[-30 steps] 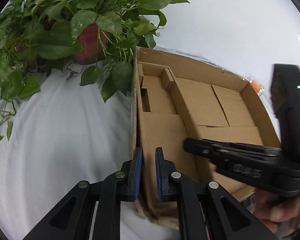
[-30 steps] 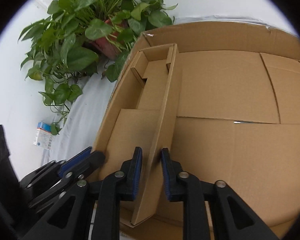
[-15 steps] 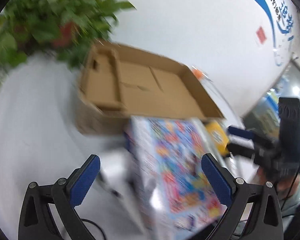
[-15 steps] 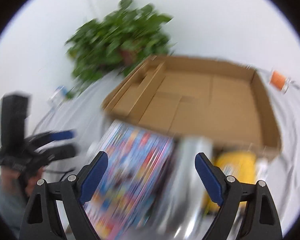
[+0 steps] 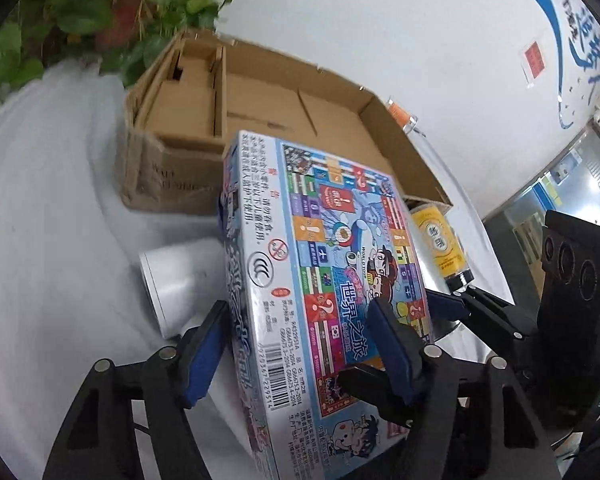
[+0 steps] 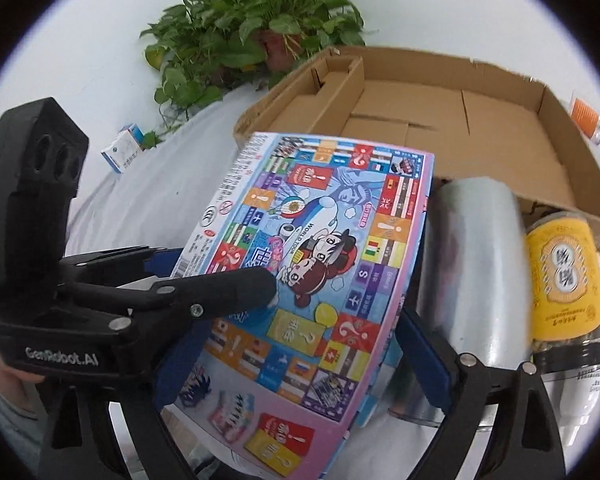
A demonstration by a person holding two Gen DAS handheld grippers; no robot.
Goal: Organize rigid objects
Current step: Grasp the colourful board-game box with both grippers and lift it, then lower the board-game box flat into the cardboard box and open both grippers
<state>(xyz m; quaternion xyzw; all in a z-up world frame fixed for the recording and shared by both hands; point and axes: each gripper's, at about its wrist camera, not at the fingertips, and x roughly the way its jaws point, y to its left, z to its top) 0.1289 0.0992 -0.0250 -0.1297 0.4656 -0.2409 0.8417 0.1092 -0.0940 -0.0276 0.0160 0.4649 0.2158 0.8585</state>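
Note:
A colourful board-game box (image 5: pixel 324 272) (image 6: pixel 300 280) is held tilted above the white table, in front of an open cardboard box (image 5: pixel 260 108) (image 6: pixel 440 120). My left gripper (image 5: pixel 300 352) is shut on the game box's near left edge, its fingers (image 5: pixel 204 352) pressing both faces. My right gripper (image 6: pixel 300 360) straddles the same box, its fingers (image 6: pixel 424 352) against the box's sides. A silver cylinder (image 6: pixel 476 264) (image 5: pixel 176 276) and a yellow-labelled jar (image 6: pixel 564 280) (image 5: pixel 440 240) lie under and right of the game box.
A potted green plant (image 6: pixel 260 28) (image 5: pixel 112 12) stands behind the cardboard box at the left. A small blue-white carton (image 6: pixel 126 148) lies on the table at the left. An orange-capped item (image 6: pixel 586 114) sits behind the cardboard box's right corner.
Both grippers left the cardboard box's edge and divider, opened wide, pulled back, and now close on the board-game box, which is tilted up off the table.

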